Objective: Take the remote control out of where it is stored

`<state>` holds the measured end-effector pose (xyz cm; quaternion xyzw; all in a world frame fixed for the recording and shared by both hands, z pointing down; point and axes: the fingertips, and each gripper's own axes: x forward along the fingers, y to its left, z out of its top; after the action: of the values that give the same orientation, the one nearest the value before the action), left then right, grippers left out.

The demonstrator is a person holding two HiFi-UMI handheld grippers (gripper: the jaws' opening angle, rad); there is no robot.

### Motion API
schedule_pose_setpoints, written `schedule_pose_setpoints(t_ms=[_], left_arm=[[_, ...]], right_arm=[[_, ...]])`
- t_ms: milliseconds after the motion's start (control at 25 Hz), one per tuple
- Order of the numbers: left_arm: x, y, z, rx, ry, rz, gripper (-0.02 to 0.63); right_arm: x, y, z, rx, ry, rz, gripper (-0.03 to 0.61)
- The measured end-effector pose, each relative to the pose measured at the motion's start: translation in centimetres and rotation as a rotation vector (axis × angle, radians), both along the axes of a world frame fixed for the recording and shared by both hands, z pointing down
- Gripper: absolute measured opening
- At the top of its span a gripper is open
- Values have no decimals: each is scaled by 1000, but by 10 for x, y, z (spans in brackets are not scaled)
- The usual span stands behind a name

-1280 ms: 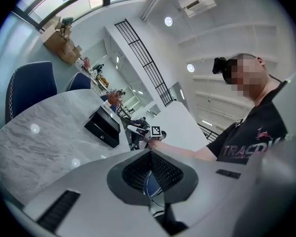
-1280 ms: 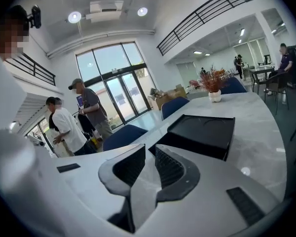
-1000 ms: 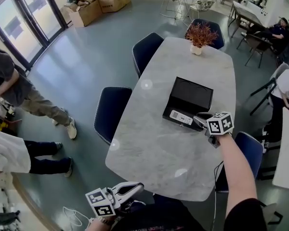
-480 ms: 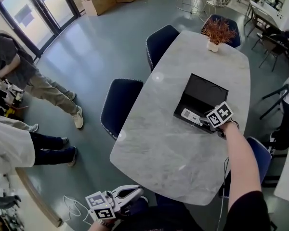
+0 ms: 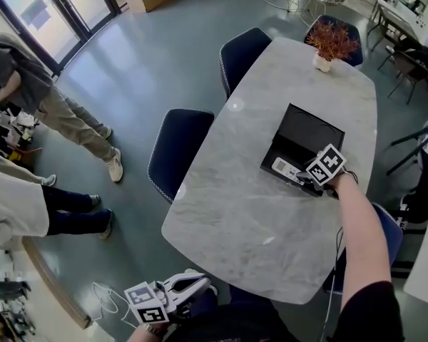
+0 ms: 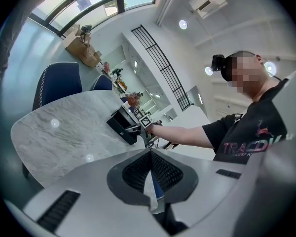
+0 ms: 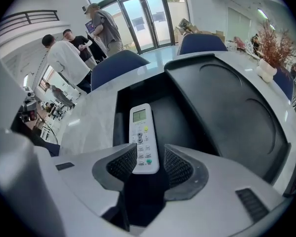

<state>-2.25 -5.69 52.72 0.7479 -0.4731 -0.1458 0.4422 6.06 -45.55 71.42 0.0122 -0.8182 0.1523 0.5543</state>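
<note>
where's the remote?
Head view, right side: remote lies in the open black box on the table, near end between the right tongs, whose jaws have just been opening.

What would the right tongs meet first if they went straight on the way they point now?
The white remote control in the open black box. Its near end lies between the right tongs, whose jaws have just been opening; the pads look clear of it.
</note>
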Motion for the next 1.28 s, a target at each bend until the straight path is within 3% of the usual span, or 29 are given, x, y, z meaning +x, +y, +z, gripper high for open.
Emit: schedule_pose_setpoints(t_ms=[280, 560, 840, 1040, 1240, 1280], left_arm=[[1, -1, 1, -11, 2, -7, 6], [1, -4, 2, -21, 5, -14, 6], [0, -9, 7, -29, 15, -9, 6], [3, -14, 5, -27, 16, -1, 6], [1, -16, 8, -26, 23, -5, 6], [1, -17, 8, -26, 25, -4, 6]], right_arm=[[-1, 6, 8, -25, 70, -75, 156], [-1, 7, 10, -51, 77, -103, 169], [-12, 15, 9, 25, 129, -271, 169], [-8, 16, 9, -42, 117, -227, 163], [-8, 8, 1, 31, 63, -228, 121], [-8, 6, -1, 67, 57, -237, 74]])
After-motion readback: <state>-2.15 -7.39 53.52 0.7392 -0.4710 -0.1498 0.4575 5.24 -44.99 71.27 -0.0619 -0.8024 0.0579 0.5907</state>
